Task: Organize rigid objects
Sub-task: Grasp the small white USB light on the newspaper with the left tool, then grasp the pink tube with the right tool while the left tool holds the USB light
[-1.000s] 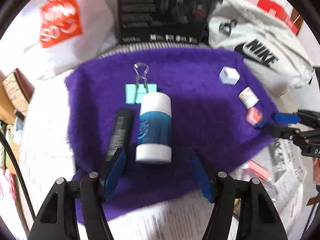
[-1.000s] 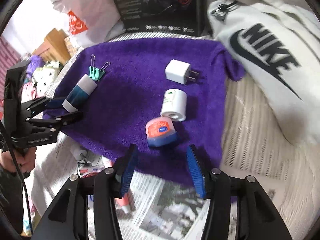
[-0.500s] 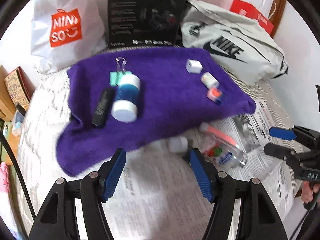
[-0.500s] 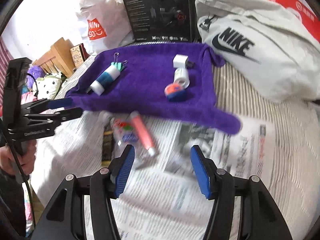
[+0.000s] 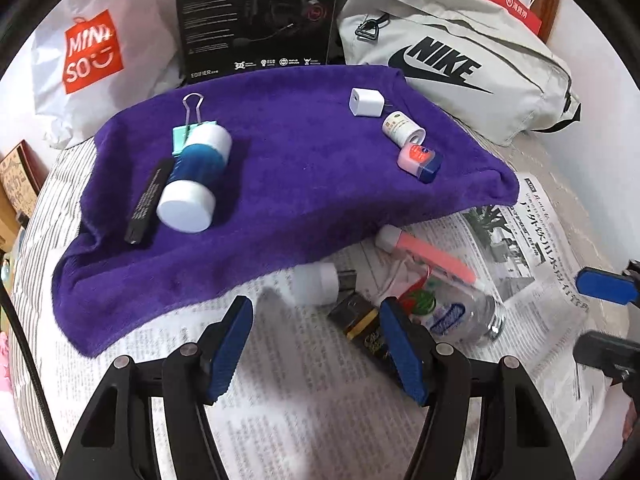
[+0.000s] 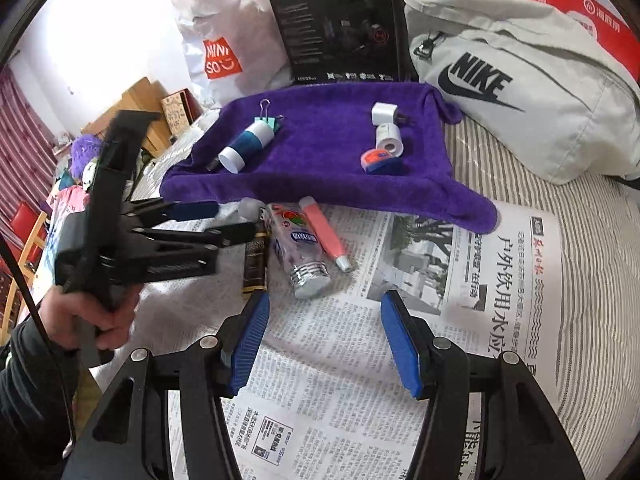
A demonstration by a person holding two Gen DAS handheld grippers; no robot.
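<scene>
1. My left gripper [image 5: 316, 344] is wide open with nothing between its blue pads, hovering low over the newspaper [image 5: 280, 400], nosed toward the small pile in front of it.
2. My right gripper [image 6: 324, 344] is spread just as wide and also empty, over the newspaper on the other side of the same pile.
3. Nearest my left gripper lie a small white cap [image 5: 314, 282], a dark flat tube [image 5: 360, 328], a clear bottle [image 5: 460, 316] on its side and a pink tube [image 5: 432, 254], crowded and partly touching. I judge these are the unsorted ones.
4. Farther out, the purple towel [image 5: 288, 168] carries two groups, probably already sorted: a blue-and-white bottle [image 5: 196, 176], a black stick [image 5: 146, 202] and a green binder clip [image 5: 188, 128] on one side; a white charger [image 5: 366, 102], a small white jar [image 5: 402, 130] and a pink-lidded tin [image 5: 420, 160] on the other.
5. My left hand [image 6: 86, 316] grips the handle from below, gripper level and pointing across the bed.
</scene>
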